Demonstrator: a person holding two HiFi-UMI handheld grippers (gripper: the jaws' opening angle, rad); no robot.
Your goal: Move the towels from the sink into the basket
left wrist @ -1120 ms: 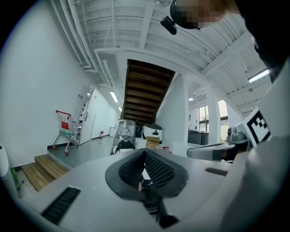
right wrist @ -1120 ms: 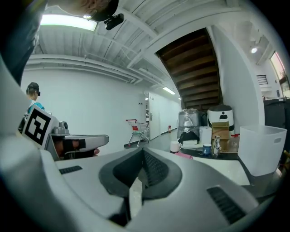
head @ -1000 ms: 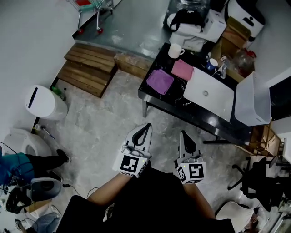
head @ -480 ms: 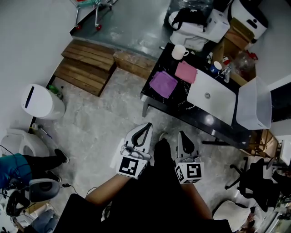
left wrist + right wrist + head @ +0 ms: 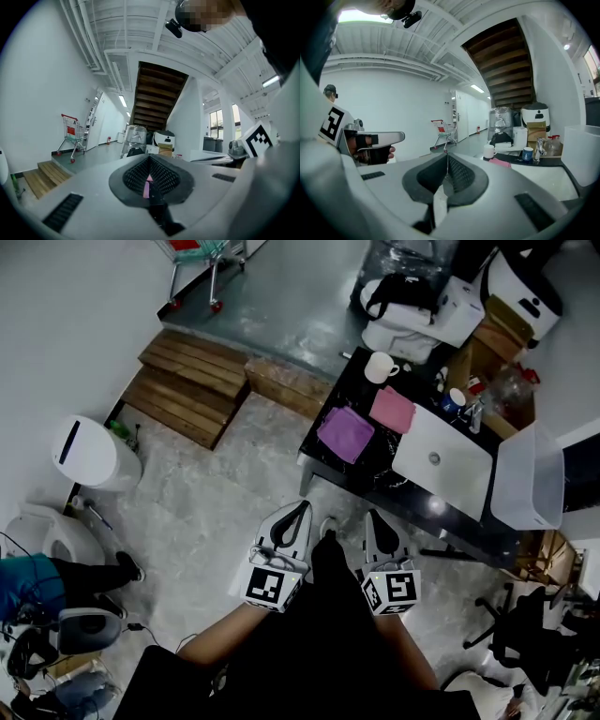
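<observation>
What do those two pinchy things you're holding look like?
Both the left gripper and right gripper are pale grey-white shells tapering to a point, with black ribbed lining inside the jaws. At the back of each sits a cube printed with black-and-white square markers. The person wears black clothing, forearms bare.
</observation>
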